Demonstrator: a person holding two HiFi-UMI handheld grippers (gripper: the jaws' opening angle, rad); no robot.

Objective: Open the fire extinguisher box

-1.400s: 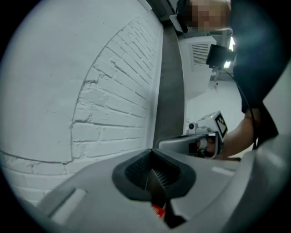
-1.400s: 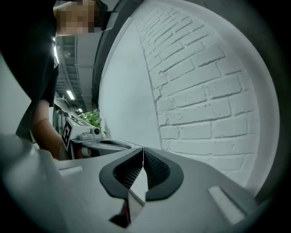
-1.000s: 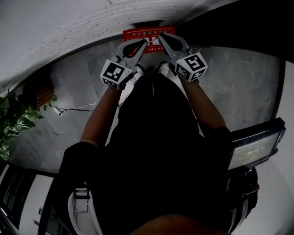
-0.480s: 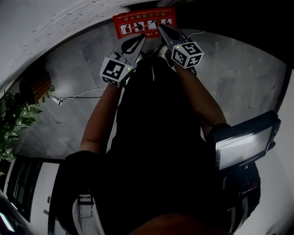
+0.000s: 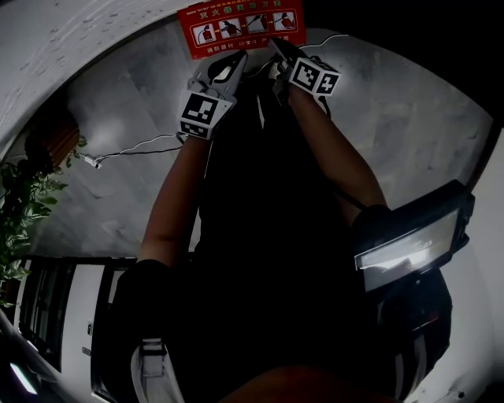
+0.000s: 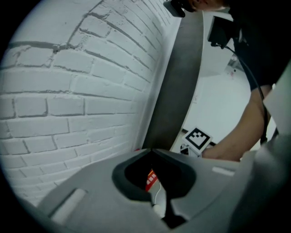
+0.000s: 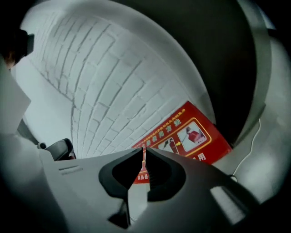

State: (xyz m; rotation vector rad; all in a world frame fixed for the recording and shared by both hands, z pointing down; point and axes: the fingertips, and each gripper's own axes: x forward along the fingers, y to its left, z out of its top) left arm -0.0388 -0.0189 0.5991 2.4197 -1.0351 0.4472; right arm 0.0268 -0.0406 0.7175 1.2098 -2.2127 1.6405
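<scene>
The fire extinguisher box (image 5: pixel 240 24) is red with white instruction pictures and stands against the white brick wall at the top of the head view. My left gripper (image 5: pixel 239 57) is shut and empty, its tips just below the box's lower edge. My right gripper (image 5: pixel 275 42) has its tips over the box's lower right part. In the right gripper view the red box (image 7: pixel 188 136) lies just beyond the right gripper (image 7: pixel 144 149), whose jaws are starting to part by a hairline, nothing between them. In the left gripper view the left gripper (image 6: pixel 152 150) has its tips touching, with a red sliver (image 6: pixel 150 179) behind.
A white brick wall (image 6: pixel 68 91) runs on the left and a dark panel (image 6: pixel 179 82) stands beside it. A white cable (image 5: pixel 126 153) lies on the grey floor. A green plant (image 5: pixel 20 205) is at the far left. A lit screen (image 5: pixel 409 240) hangs at the person's right side.
Both grippers have moved up toward the red box. The box shows more of its face at the top of the head view. The right gripper's tips now overlap it.
</scene>
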